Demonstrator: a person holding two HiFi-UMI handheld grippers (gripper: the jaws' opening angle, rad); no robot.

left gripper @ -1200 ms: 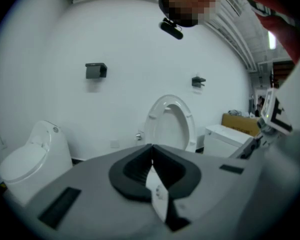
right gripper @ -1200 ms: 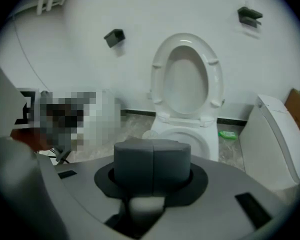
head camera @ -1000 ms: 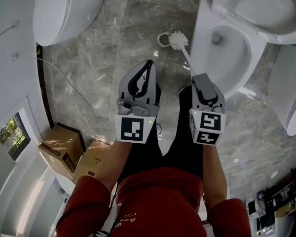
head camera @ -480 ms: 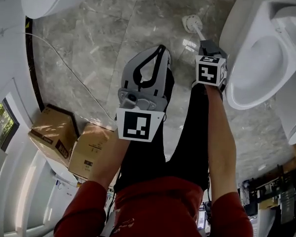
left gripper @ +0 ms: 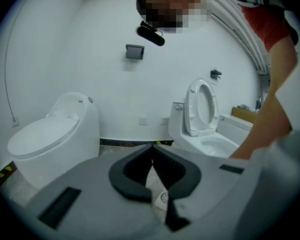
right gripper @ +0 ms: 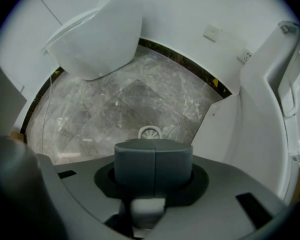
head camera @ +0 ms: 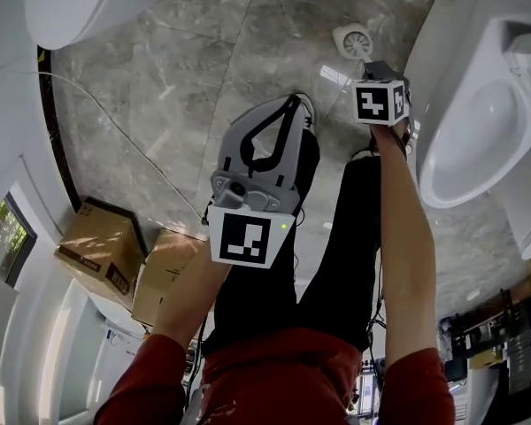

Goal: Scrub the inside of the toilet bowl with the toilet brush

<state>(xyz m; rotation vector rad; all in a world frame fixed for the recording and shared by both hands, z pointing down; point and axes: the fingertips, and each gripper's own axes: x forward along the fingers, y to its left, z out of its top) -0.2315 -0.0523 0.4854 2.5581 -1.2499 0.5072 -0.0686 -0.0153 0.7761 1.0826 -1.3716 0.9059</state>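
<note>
My right tool (right gripper: 153,170) points straight down, clenched on the white plastic toilet brush (right gripper: 147,211) by its handle. The brush's round head (head camera: 352,39) is down at the grey marble floor (head camera: 203,69), near the open white ceramic toilet bowl (head camera: 478,135) but not in it. The risk I see is on the lift: the head could clip the bowl's outer wall or drip across the floor, and the thin handle may twist between the pads. My left tool (left gripper: 153,146) is closed on nothing, hovering above my black-trousered legs (head camera: 336,237). Around me are a second white toilet with its lid down (head camera: 88,3), two brown cardboard boxes (head camera: 102,255) and a thin cable (head camera: 142,153) trailing underfoot. Nothing blocks the bowl.
</note>
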